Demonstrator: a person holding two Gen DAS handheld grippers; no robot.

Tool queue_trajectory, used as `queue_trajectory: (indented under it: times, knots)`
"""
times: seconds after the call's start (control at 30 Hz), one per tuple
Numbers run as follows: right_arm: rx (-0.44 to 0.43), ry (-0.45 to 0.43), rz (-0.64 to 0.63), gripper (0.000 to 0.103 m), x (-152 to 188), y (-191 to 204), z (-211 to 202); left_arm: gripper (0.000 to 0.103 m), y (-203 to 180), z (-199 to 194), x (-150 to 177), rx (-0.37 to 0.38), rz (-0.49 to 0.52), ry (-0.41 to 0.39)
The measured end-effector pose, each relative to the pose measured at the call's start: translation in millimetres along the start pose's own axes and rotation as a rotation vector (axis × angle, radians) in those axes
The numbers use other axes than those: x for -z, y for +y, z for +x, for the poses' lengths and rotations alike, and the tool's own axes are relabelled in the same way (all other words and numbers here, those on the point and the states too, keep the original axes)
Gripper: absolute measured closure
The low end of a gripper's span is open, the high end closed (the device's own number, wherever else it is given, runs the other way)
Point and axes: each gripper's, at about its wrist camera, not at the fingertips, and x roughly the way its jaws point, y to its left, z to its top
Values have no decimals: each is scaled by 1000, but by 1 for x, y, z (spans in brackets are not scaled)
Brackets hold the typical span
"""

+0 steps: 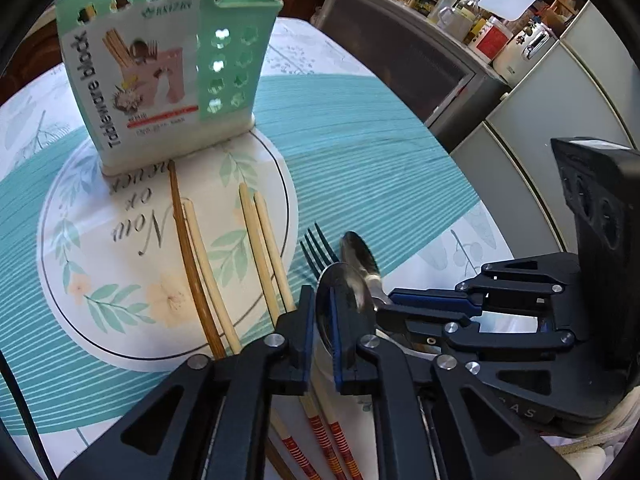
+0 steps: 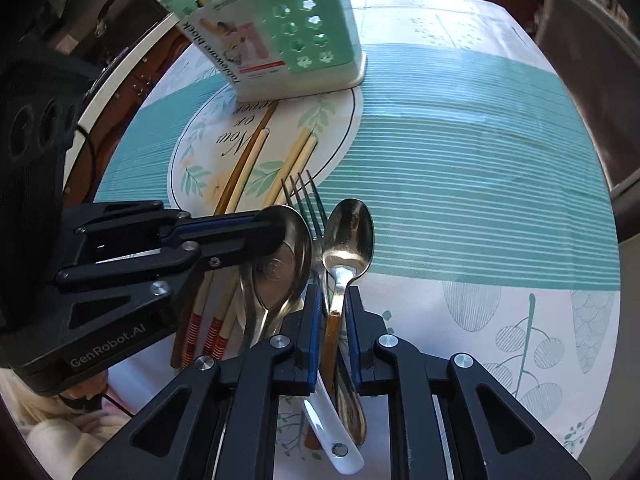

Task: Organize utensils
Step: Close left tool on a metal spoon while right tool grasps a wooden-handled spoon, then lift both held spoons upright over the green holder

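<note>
Both wrist views close, steeply downward; share holder [image 1: 160, 64].

Right gripper [image 2: 333, 312] fingers around spoon [image 2: 347, 236] handle

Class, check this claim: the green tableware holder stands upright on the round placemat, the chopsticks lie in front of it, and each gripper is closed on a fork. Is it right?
Not quite. The holder and chopsticks are as stated, but each gripper holds a spoon, not a fork: left gripper on the large spoon, right gripper on the small spoon. The right wrist view shows both.

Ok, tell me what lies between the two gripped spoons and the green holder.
Nothing upright. Chopsticks and a fork lie flat on the table between the spoons and the holder; lifting clears them.
</note>
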Motion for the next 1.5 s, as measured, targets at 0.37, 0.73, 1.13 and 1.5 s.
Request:
queue_trajectory:
  times: [0.37,0.73,1.13,1.5]
  knots:
    - [7,-46,-15,97,7,2,-4,100,2,7,-3,53,25,28]
    - [-107,-130,89,97,12,-18,-28,102,-19,-44,-3,-82,62,-148]
    - [-127,-522,118,97,-22,-25,-126,102,-55,-164,-58,-429,116,-639]
    - [-212,-899,-23,97,-107,-17,-176,102,-36,-188,-123,-558,115,-921]
